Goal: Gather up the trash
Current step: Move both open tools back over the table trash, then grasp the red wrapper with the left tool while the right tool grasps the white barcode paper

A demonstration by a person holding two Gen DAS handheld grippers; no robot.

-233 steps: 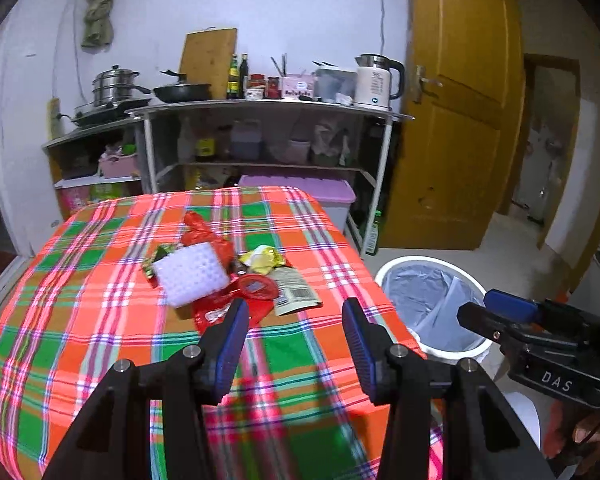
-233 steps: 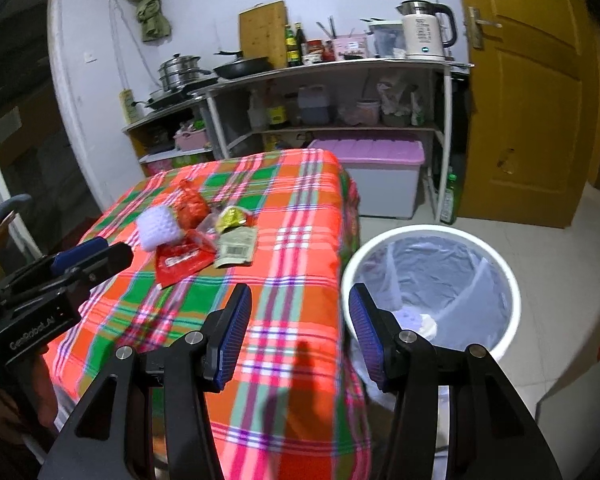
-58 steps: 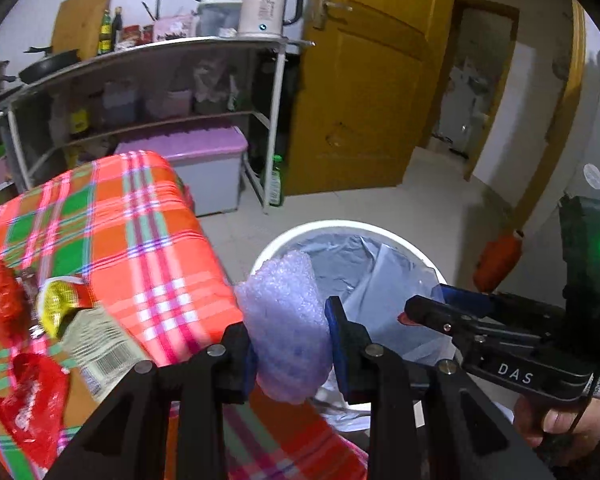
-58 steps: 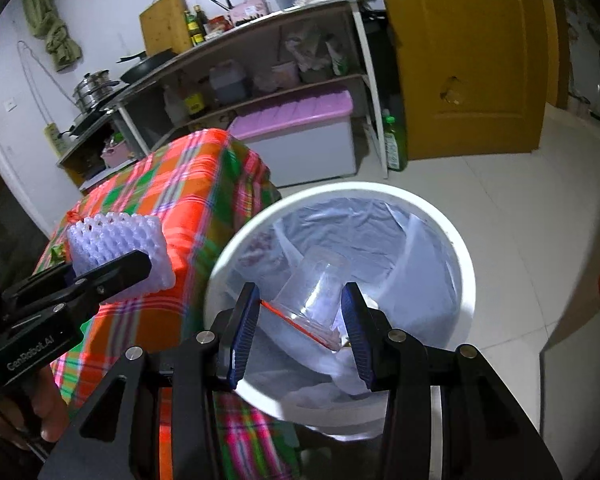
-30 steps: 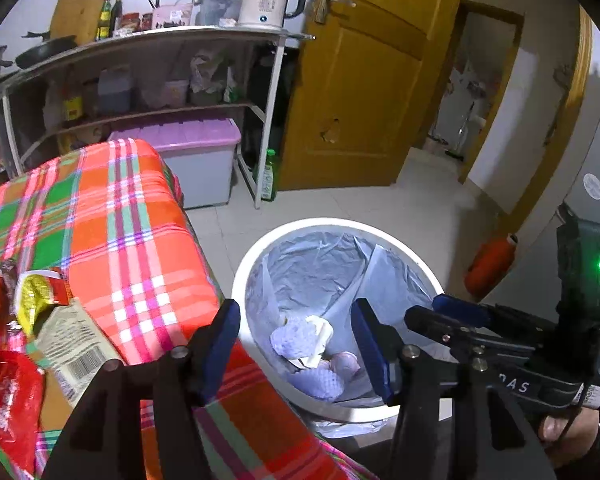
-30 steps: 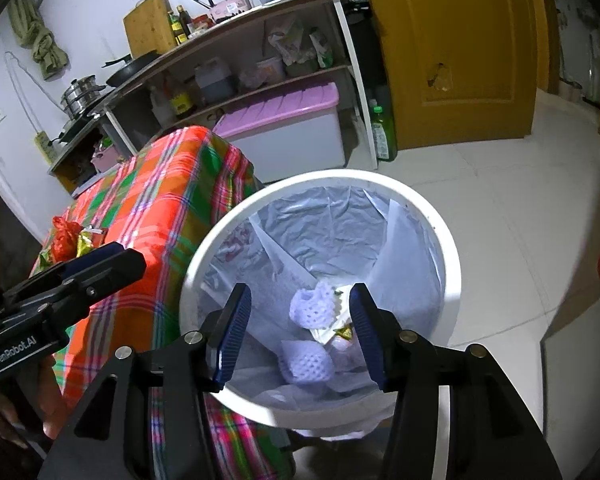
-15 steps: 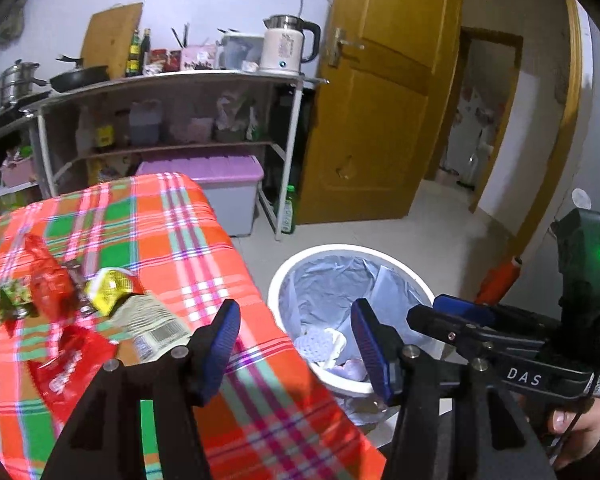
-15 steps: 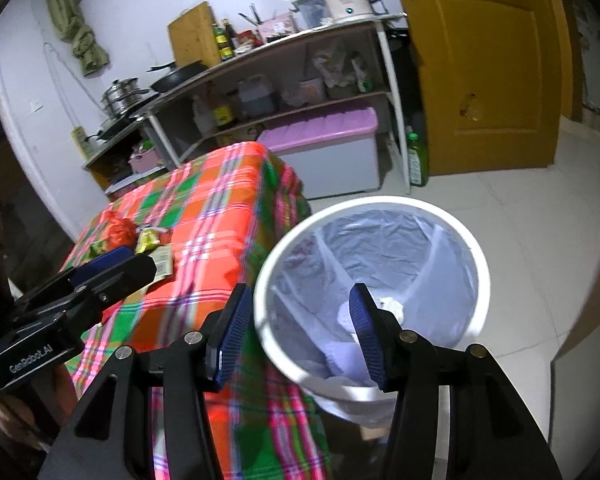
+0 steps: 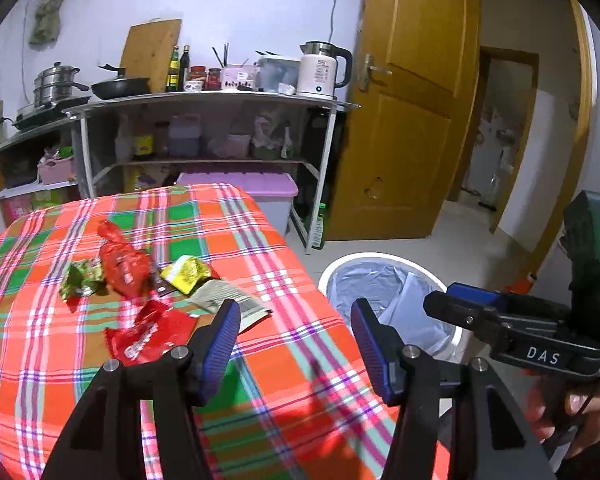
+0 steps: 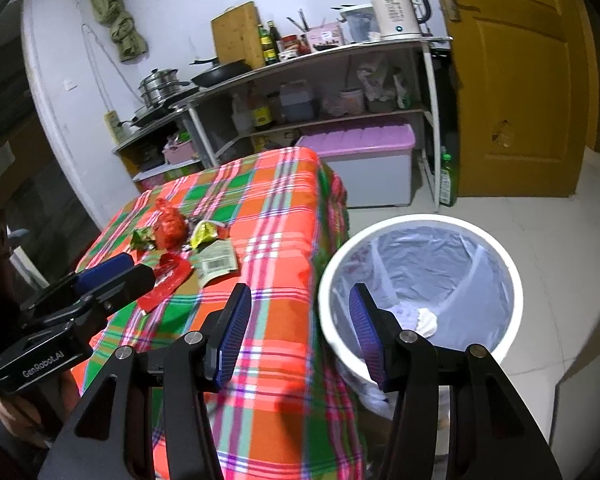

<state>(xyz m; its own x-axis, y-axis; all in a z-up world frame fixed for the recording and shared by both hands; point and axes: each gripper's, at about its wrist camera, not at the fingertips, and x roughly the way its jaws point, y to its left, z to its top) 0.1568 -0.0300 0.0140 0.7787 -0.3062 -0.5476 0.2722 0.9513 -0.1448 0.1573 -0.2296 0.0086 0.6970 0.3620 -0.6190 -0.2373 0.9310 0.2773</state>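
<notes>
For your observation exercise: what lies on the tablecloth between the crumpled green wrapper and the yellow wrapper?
A crumpled red wrapper lies between the green wrapper and the yellow wrapper. Both wrist views show it, the left one best.

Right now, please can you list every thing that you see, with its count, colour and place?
Tablecloth: one, red-green plaid, over the table.
Wrappers: about six on the cloth; red, red, yellow, green, grey.
Bin: one, white, grey liner, on the floor beside the table.
Foam net: white, inside the bin.
Kettle: one, white, top shelf.
Storage box: one, purple lid, under the shelves.
Door: one, brown.
Left gripper: open, empty.
Right gripper: open, empty.
</notes>
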